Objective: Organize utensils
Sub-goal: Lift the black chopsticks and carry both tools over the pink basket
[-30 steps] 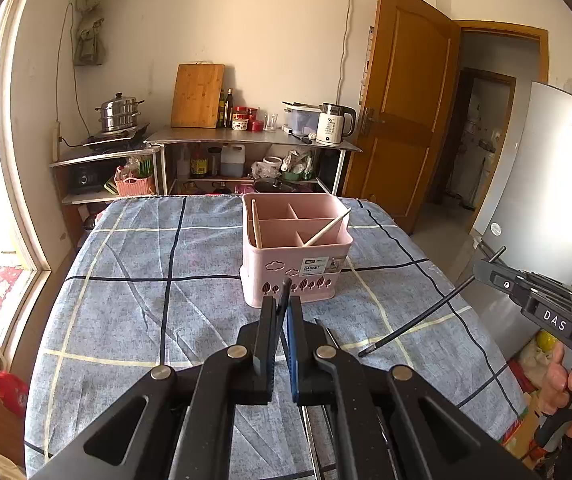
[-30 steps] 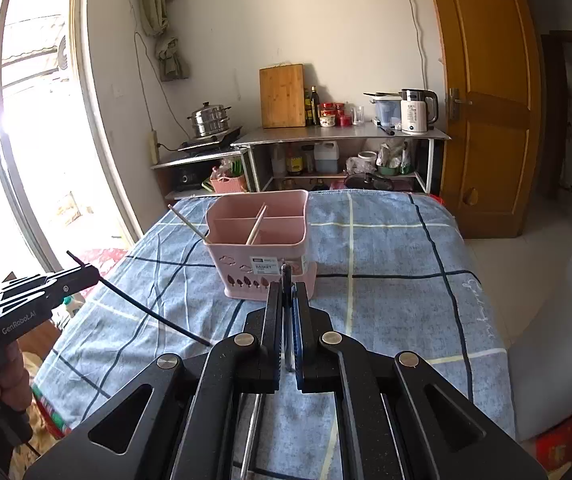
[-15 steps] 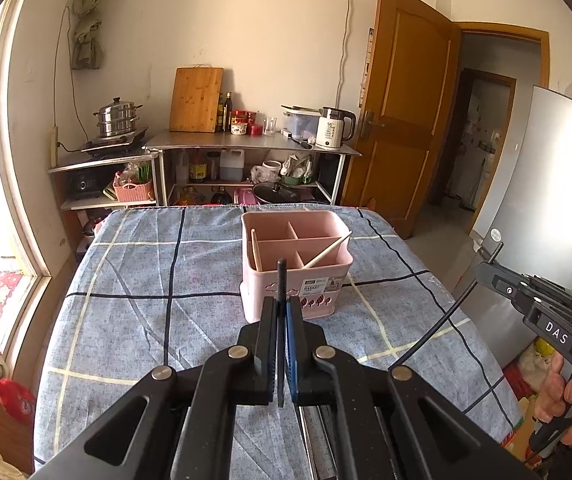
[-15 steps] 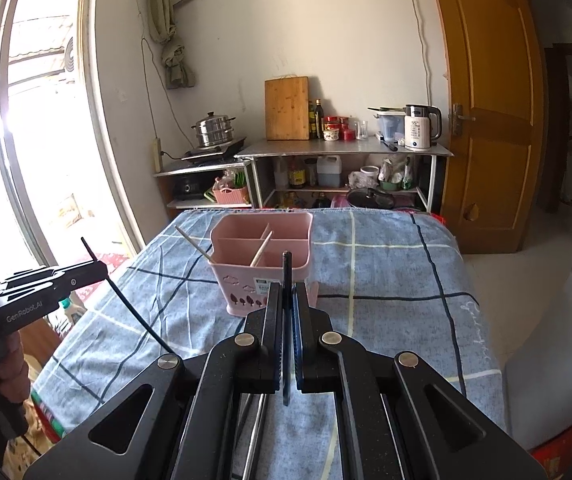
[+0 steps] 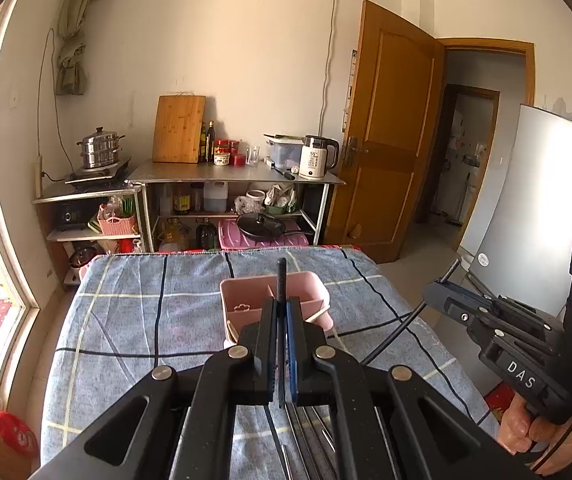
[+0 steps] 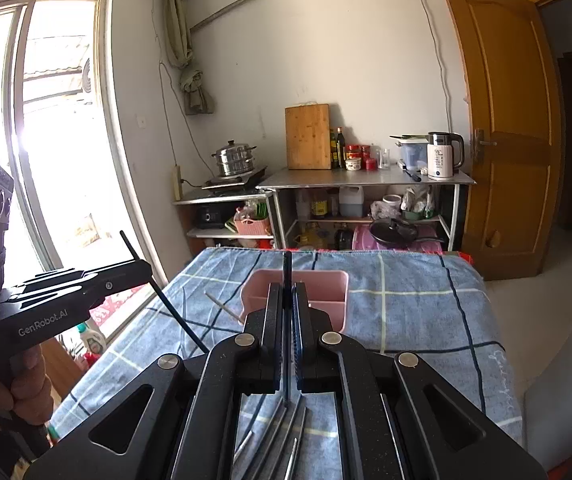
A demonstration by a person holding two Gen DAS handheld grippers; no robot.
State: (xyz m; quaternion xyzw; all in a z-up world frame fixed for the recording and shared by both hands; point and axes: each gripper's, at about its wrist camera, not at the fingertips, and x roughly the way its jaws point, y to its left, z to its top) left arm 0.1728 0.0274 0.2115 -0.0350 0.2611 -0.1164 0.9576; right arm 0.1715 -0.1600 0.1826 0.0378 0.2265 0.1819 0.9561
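Pink plastic divided utensil caddy (image 5: 245, 300) upright mid-tablecloth, nearer far edge; pale wooden chopsticks (image 6: 221, 305) lean out of compartments. Two thin black chopsticks (image 5: 281, 280) (image 6: 287, 276) held off cloth. Steel utensils (image 6: 273, 428) flat near front edge.

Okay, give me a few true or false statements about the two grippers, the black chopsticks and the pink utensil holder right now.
1. Each hand-held gripper is shut on a black chopstick: left hand-held gripper on one black chopstick, right hand-held gripper on another. True.
2. The pink utensil holder is empty. False: a pale chopstick leans out of it.
3. The tablecloth is blue plaid. True.
4. No utensils remain on the cloth. False: metal utensils lie below the grippers.
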